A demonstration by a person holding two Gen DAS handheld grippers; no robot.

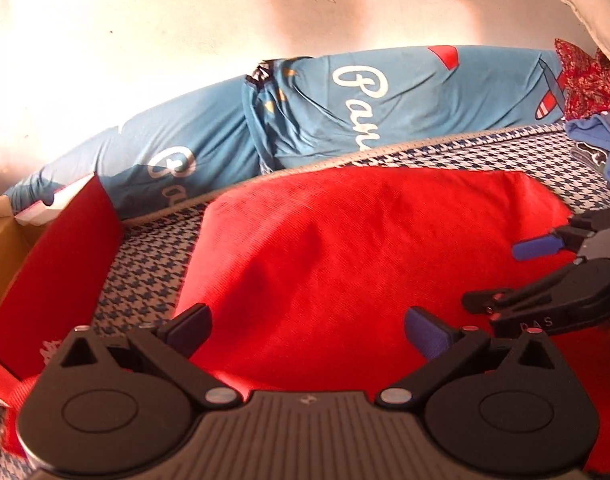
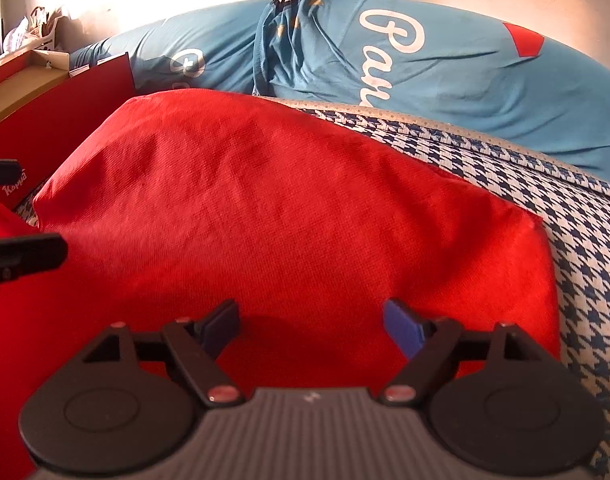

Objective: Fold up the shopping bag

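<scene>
Left of the left gripper (image 1: 307, 330) a red box (image 1: 63, 264) is standing open. The left gripper is hanging spread, pinching nothing, over the red bag (image 1: 345, 248), which is lying on the houndstooth cover (image 1: 145, 264). To its right the right gripper (image 2: 311, 330) is hanging spread above the bag too, nothing between its fingers. Ahead of both, a blue pillow (image 2: 445, 76) is lying.

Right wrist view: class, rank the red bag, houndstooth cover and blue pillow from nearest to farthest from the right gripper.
1. red bag, directly under the open right gripper.
2. houndstooth cover, beyond the bag, right.
3. blue pillow, at the back against the wall.
</scene>
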